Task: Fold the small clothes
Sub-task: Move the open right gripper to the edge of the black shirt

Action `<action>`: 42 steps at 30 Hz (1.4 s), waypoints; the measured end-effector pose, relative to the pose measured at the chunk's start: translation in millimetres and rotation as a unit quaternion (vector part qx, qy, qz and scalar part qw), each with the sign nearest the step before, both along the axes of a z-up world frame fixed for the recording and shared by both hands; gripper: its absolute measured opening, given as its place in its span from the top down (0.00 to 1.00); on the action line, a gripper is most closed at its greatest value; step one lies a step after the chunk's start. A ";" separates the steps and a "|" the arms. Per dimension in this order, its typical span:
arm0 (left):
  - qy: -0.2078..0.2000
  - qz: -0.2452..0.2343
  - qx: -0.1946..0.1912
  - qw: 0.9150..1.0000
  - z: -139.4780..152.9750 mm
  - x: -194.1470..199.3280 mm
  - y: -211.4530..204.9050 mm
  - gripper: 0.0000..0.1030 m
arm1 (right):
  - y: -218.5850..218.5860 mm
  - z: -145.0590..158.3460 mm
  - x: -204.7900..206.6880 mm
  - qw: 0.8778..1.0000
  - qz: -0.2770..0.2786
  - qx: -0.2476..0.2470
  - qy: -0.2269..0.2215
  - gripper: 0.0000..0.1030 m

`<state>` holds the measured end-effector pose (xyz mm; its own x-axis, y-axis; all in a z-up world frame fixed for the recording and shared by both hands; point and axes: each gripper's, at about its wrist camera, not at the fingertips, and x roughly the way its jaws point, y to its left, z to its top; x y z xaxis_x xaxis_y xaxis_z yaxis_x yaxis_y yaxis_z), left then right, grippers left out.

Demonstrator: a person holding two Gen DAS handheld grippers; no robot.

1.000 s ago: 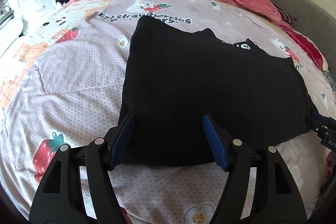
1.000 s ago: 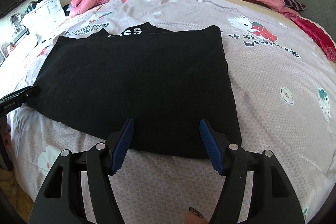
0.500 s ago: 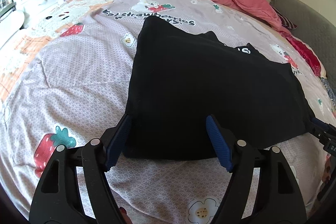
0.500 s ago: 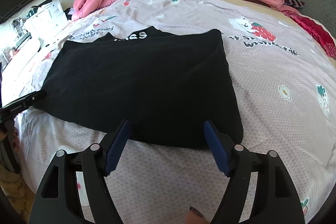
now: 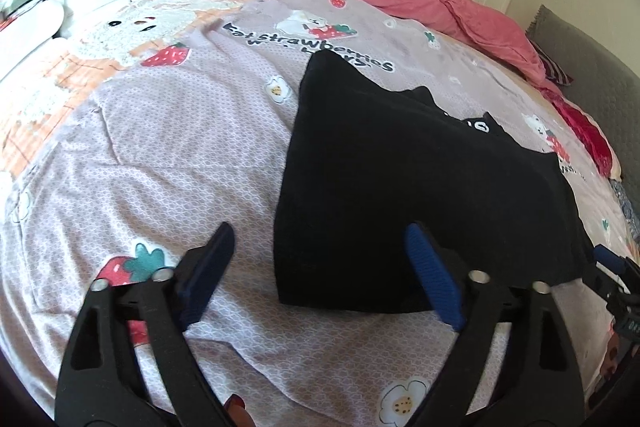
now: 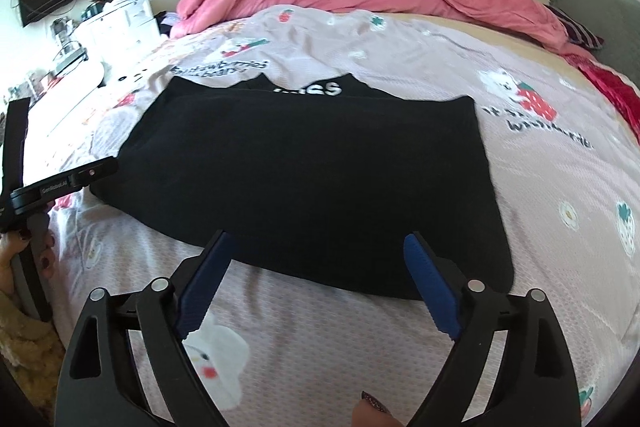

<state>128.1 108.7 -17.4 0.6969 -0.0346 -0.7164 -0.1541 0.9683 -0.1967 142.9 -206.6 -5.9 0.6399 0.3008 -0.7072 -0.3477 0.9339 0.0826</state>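
**Both grippers letting go of the fold**

Working left to right in the left wrist view, I am seeing my left gripper (image 5: 316, 267) at the bottom of the frame with its jaws standing wide. They have just been opening, and nothing is pinched between them now. A second ago both blue pads were straddling the near hem of the black garment (image 5: 420, 195); now the left pad is hanging over bare strawberry-print bedsheet (image 5: 160, 155), and only the right pad is overlapping the cloth's near left corner. At the far right edge, the tip of my other tool is showing.

In the right wrist view, my right gripper (image 6: 316, 279) is likewise spread wide at the bottom centre, its jaws having just been opening, holding nothing. The garment's near edge, which was reaching between the pads before, is now lying just beyond them. The garment is resting flat across the middle of the frame, folded, with white lettering (image 6: 316, 89) peeking out at its far edge.

I am judging that this fold has been laid down and released, and that I am backing both tools off to line up the next fold.
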 end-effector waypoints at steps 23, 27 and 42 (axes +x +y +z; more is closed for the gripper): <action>-0.006 0.078 -0.001 0.997 3.9 -3.4 43.7 0.09 | 120.5 -5.8 -9.2 0.989 0.123 -0.067 -0.051 0.08; -0.007 0.096 -0.004 0.995 4.8 -3.6 57.3 0.09 | 136.9 -7.6 -8.5 0.986 0.141 -0.076 -0.055 0.08; 0.000 0.133 0.021 0.991 8.8 13.7 96.5 0.09 | 203.5 -33.7 -1.4 0.969 0.190 -0.143 -0.065 0.08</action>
